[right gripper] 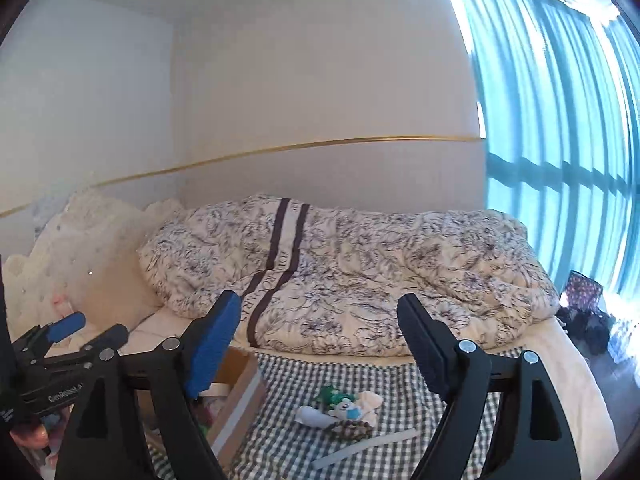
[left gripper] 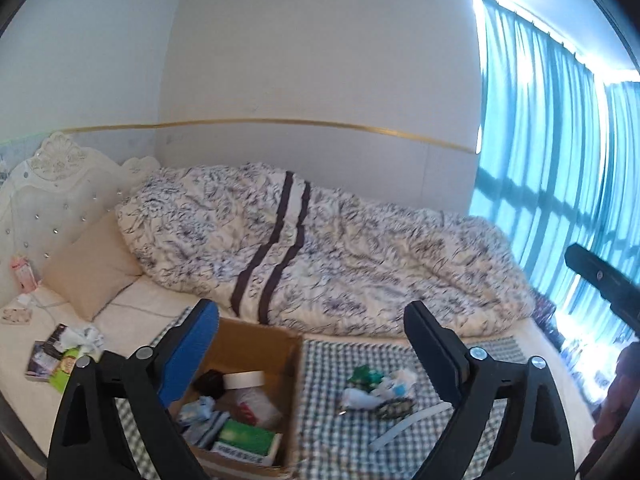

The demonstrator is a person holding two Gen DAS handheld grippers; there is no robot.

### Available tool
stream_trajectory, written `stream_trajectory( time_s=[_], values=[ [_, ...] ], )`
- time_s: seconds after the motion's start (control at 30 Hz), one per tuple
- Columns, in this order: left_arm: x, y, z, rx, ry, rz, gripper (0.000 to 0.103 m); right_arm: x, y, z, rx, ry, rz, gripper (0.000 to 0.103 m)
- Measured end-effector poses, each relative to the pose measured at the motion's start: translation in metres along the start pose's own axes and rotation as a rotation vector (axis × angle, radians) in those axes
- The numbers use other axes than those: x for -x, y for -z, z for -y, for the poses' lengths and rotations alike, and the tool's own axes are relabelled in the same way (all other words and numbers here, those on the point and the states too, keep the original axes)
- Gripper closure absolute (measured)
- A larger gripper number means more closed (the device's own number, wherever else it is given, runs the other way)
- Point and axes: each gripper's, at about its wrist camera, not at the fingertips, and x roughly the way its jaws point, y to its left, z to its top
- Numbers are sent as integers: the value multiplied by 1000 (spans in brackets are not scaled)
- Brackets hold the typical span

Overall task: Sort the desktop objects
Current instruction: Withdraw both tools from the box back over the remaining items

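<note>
Checked cloth (left gripper: 328,364) is lying across the near edge of the bed (left gripper: 152,304), and a cardboard box (left gripper: 256,340) is sitting on its left part, holding packets and a tape roll (left gripper: 243,379). A small pile of clutter (left gripper: 378,394) is resting right of the box. Both the left gripper (left gripper: 311,322) and the right gripper (right gripper: 319,314) are hovering above, jaws gaping wide and empty.
</note>
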Motion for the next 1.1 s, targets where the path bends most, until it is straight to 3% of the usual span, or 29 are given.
stream_trajectory(
  time_s=[0.27,0.4,0.7,1.0,1.1],
  values=[
    [-5,5,26,-14,27,23,0,14,6,41,-41,96,63,0],
    [-20,18,42,-51,2,2,0,10,13,55,-46,130,47,0],
    [-60,62,68,-120,12,-90,0,-18,49,78,23,119,-54,0],
    [-104,97,85,-149,34,-191,0,-65,94,96,83,102,-192,0],
    [-120,112,91,-167,51,-232,0,-87,112,99,145,137,-267,0]
  ],
)
